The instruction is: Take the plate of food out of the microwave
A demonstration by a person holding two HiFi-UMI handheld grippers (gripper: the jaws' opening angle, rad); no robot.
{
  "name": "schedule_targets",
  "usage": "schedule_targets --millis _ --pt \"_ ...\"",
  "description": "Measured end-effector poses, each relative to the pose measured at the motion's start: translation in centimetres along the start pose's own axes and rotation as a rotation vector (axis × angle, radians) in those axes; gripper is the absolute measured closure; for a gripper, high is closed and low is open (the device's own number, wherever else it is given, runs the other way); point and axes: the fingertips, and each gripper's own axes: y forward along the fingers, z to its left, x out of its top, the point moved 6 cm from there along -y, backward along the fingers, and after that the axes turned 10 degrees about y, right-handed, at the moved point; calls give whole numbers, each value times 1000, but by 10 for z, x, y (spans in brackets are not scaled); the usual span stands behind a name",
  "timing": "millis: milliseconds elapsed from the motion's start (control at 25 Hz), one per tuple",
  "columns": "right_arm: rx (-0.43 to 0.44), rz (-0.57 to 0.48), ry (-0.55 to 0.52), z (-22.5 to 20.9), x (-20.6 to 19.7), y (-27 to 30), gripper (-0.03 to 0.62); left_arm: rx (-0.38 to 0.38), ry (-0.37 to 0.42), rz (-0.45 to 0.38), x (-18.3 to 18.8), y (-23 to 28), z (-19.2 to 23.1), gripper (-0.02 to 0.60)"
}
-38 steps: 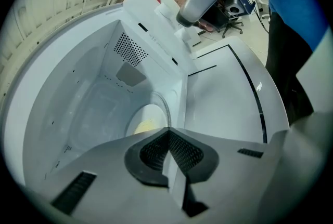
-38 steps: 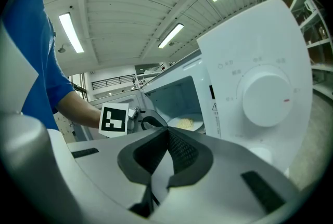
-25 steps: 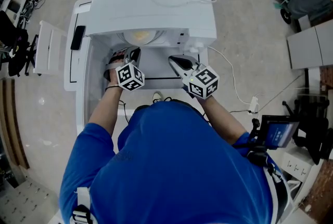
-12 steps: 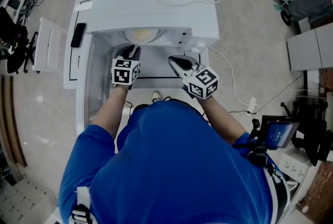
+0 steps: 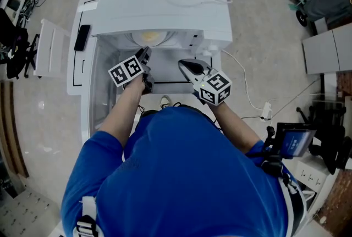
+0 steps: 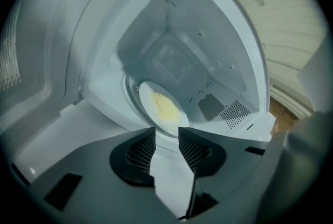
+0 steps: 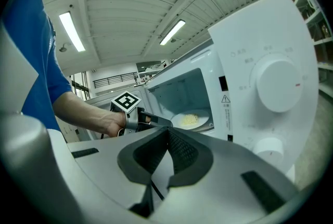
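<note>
Inside the microwave (image 5: 165, 5), on the floor of the open cavity, the plate (image 6: 156, 106) is seen with a heap of yellow food (image 6: 165, 107) on it. It is touched by neither gripper. The microwave's door (image 5: 77, 71) is swung wide to the left of the cavity.

Just in front of the microwave's opening, toward its left half, the left gripper (image 5: 145, 54) is held by a bare forearm, with its marker cube (image 5: 126, 71) turned upward. In the left gripper view its tips (image 6: 166, 132) are aimed into the cavity, and the near rim of the plate is seen just beyond them. Its jaws have just been opening and now stand apart; only the white sill of the microwave is seen through the gap, and nothing is gripped.

In front of the microwave's right side, before the control panel, the right gripper (image 5: 182, 63) is held level with its marker cube (image 5: 215, 86) behind it. In the right gripper view its jaws (image 7: 167, 132) are pressed together with nothing between them. The large white dial (image 7: 278, 85) of the microwave is shown to their right, and the plate (image 7: 191, 120) is visible deeper in the cavity, beyond the left gripper (image 7: 161, 121).
</note>
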Motion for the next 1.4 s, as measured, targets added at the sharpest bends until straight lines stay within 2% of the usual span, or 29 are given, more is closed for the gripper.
schedule_targets --millis 120,240,480,840,1200,1320,1400 --pt "0 3 2 1 0 0 594 -6 -175 -37 -3 3 9 429" --pt "-1 7 3 2 -1 1 594 -16 -302 -76 -4 5 15 408" --pt "-4 20 0 2 -3 0 594 11 -460 -106 -7 12 21 394" --pt "-8 25 1 0 -3 -1 594 112 -535 -81 -8 14 25 399" --pt "2 26 0 0 -4 -2 594 94 -568 -94 -10 7 23 457" --pt "5 26 -2 0 -5 -3 594 81 -563 -107 -8 6 20 532" --pt "6 27 -4 -1 -6 -3 594 74 -572 -111 -9 5 19 534"
